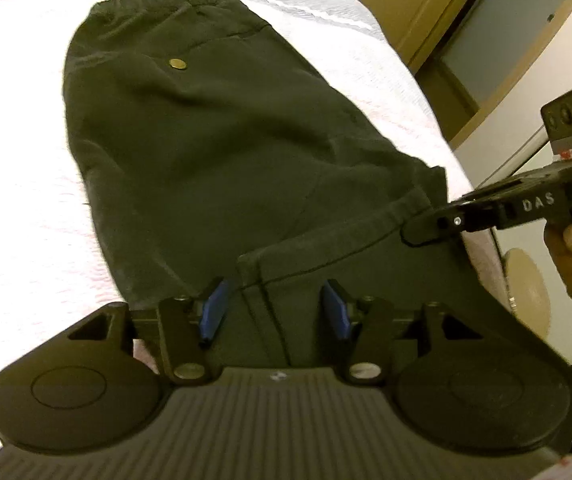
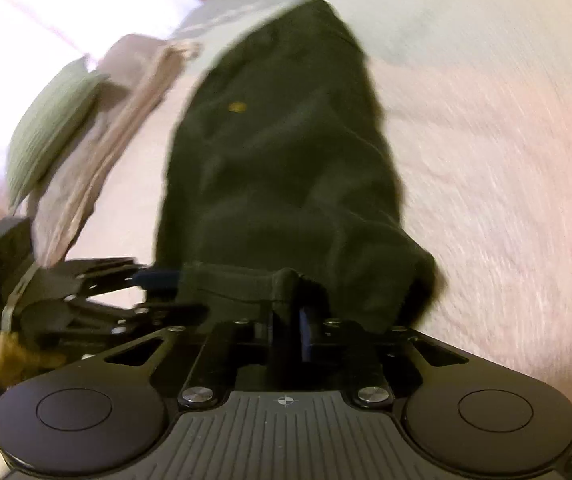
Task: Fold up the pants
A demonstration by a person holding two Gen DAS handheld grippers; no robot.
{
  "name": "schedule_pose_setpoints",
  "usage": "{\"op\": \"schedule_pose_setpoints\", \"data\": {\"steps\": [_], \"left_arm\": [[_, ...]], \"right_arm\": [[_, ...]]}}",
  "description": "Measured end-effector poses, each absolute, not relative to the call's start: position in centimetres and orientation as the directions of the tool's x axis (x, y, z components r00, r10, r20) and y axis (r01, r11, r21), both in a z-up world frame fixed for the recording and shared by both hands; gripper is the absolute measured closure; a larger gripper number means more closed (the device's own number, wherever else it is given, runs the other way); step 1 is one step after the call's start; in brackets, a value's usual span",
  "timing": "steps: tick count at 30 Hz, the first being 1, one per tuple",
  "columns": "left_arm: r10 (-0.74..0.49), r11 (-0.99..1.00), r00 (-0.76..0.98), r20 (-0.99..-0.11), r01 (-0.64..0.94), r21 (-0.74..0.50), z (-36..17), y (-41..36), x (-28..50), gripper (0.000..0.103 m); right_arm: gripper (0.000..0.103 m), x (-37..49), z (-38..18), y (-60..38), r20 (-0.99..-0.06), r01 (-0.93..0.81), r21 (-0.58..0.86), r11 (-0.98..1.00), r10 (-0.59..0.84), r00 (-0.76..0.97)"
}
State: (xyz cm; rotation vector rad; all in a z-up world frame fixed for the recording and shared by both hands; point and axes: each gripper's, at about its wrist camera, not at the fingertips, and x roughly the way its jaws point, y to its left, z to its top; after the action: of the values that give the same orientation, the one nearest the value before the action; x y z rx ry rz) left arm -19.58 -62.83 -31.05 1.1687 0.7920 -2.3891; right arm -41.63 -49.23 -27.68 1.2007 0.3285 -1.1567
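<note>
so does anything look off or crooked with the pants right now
Nothing damaged. The dark pants lie fairly flat on the white bedspread; only the near hem is bunched and slanted where the right hand-held gripper pinches it.

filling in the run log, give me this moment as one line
task: fold pants | left tongs: open over hem | right tongs: shut on pants hem | pants: flat on white bedspread

Black gripper [image 1: 273,312], blue jaw pads [image 1: 215,308], silver screws, "DAS" lettering [image 1: 538,202]
</note>
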Motion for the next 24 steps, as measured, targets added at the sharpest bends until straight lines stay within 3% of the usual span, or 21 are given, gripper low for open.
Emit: {"op": "schedule_pose_setpoints", "data": {"steps": [2,4,9,13,16,18,24], "left_arm": [[-0.079,-0.771,-0.595,-0.800,0.545,-0.329,-30.7,-62.7,-19.4,0.080],[-0.108,-0.757,-0.614,-0.782,0.560,-0.336,-29.4,-62.4,-18.2,0.087],[-0.232,-0.723,-0.595,-0.770,0.635,-0.272,-25.3,-61.6,-14.7,0.088],[-0.197,-0.699,-0.518,-0.833,0.670,-0.251,-28.7,-62.6,-15.2,0.084],[-0.199,-0.709,-0.507,-0.839,0.666,-0.234,-31.1,-62.7,-15.9,0.078],[-0.219,-0.714,-0.510,-0.832,0.665,-0.220,-30.4,-62.2,-15.4,0.077],[-0.288,-0.712,-0.476,-0.831,0.687,-0.147,-25.2,-59.6,-11.5,0.078]], "right_arm": [[0.096,-41.1,-26.0,-49.4,-0.715,0.834,0.550,-0.030,-0.533,0.452],[0.096,-40.4,-24.2,-49.5,-0.697,0.835,0.551,0.017,-0.540,0.471],[0.096,-38.1,-22.6,-51.9,-0.662,0.820,0.563,0.103,-0.537,0.522],[0.094,-36.6,-26.9,-54.2,-0.758,0.864,0.502,0.040,-0.460,0.462],[0.083,-36.9,-29.1,-54.0,-0.798,0.885,0.465,-0.016,-0.441,0.411],[0.069,-37.1,-28.2,-52.6,-0.793,0.892,0.452,-0.025,-0.469,0.389],[0.065,-38.6,-25.1,-44.0,-0.733,0.822,0.567,-0.047,-0.483,0.479]]}}
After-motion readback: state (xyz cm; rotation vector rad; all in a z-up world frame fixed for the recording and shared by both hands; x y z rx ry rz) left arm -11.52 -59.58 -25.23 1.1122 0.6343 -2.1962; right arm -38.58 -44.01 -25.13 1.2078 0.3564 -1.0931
